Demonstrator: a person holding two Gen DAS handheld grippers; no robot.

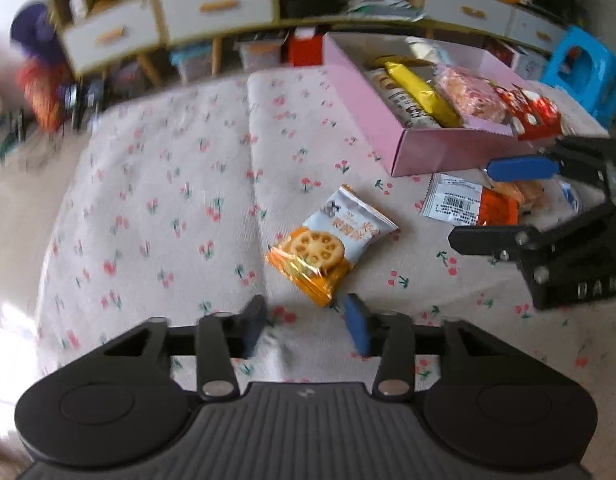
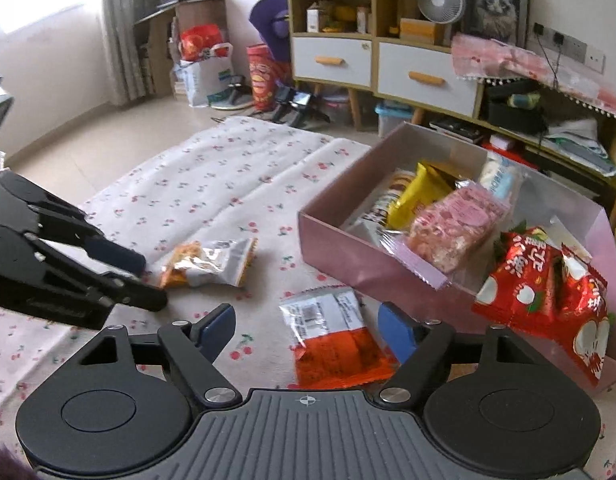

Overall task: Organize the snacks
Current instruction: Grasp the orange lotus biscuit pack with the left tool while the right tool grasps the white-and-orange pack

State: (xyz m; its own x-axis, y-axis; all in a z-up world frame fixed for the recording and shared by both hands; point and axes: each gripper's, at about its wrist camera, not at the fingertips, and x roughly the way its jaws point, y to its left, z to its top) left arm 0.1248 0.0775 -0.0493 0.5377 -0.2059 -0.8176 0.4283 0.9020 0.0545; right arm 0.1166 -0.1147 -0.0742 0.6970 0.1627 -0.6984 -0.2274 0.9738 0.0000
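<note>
A pink box on the cherry-print cloth holds several snack packs, with a red pack draped over its near wall. A lotus-root cracker pack lies loose on the cloth just ahead of my open, empty left gripper. An orange-and-white pack lies label up between the open fingers of my right gripper, not clamped.
The cherry-print cloth covers the floor. A white-and-wood cabinet stands behind, with bins and bags beneath it. A blue stool stands right of the box.
</note>
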